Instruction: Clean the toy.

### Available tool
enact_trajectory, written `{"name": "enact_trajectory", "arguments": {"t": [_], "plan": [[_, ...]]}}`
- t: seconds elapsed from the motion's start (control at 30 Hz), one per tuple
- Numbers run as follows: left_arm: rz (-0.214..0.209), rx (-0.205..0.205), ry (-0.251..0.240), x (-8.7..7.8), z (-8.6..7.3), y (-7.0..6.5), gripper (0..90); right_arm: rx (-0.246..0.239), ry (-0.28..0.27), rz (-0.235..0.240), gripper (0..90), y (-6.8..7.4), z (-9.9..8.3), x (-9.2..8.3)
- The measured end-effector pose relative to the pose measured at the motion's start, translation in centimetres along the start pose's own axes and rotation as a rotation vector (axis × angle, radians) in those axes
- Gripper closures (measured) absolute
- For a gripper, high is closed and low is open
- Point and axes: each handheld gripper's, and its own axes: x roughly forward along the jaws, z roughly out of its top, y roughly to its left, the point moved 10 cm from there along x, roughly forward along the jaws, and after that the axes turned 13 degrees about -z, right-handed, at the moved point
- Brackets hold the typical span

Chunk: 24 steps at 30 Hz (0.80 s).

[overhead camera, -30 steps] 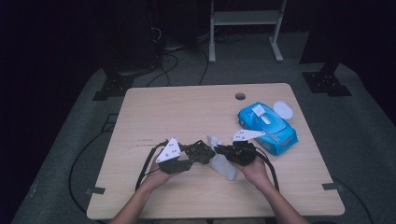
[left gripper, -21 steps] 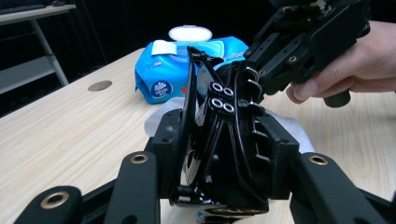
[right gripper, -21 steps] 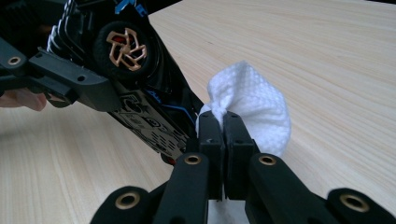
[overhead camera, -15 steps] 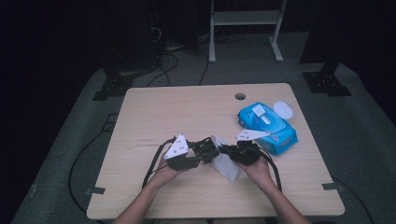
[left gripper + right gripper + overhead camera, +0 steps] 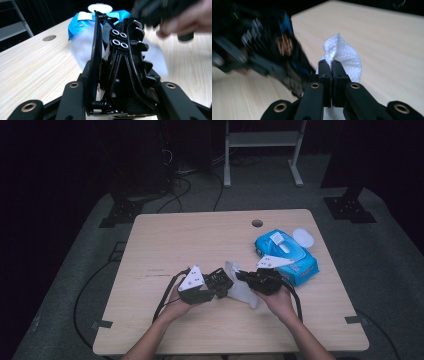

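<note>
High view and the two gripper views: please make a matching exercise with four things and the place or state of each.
Things:
1. white wipe
2. blue wipes pack
3. black object
4. round hole

Places or states:
A. in the tabletop's far side
B. pinched by the right gripper
C. clamped in the left gripper
D. lying at the table's right, flap open

Pairs: 1-B, 2-D, 3-C, 4-A
</note>
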Motion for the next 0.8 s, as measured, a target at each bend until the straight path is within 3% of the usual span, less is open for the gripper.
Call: {"name": "enact_trajectory", "arguments": {"t": [0.1, 0.2, 0.37, 0.47, 0.67, 0.7, 0.8], "plan": [[0.002, 0.0, 0.003, 0.0, 0.1, 0.0, 57.1, -0.019, -0.059, 0.029, 88.0, 0.7, 2.1, -1.5], [0.001, 0.008, 0.017, 0.2, 0.2, -0.1, 57.1, -0.073, -0.114, 0.095, 87.9, 2.8, 4.5, -2.7], [-0.002, 0.025, 0.032, 0.7, 0.6, -0.3, 57.2, -0.145, -0.112, 0.171, 87.9, 6.0, 5.5, -2.3], [-0.004, 0.025, 0.028, 0.6, 0.6, -0.4, 57.2, -0.176, -0.09, 0.151, 87.9, 6.1, 5.2, -1.7], [-0.005, 0.016, 0.019, 0.4, 0.5, -0.2, 57.2, -0.162, -0.078, 0.106, 87.9, 4.4, 4.6, -1.5], [-0.007, 0.017, 0.021, 0.4, 0.6, -0.2, 57.2, -0.171, -0.07, 0.073, 87.9, 3.8, 4.5, -1.6], [-0.005, 0.023, 0.028, 0.7, 0.7, -0.2, 57.2, -0.185, -0.07, 0.09, 87.9, 4.5, 4.6, -1.8]]}}
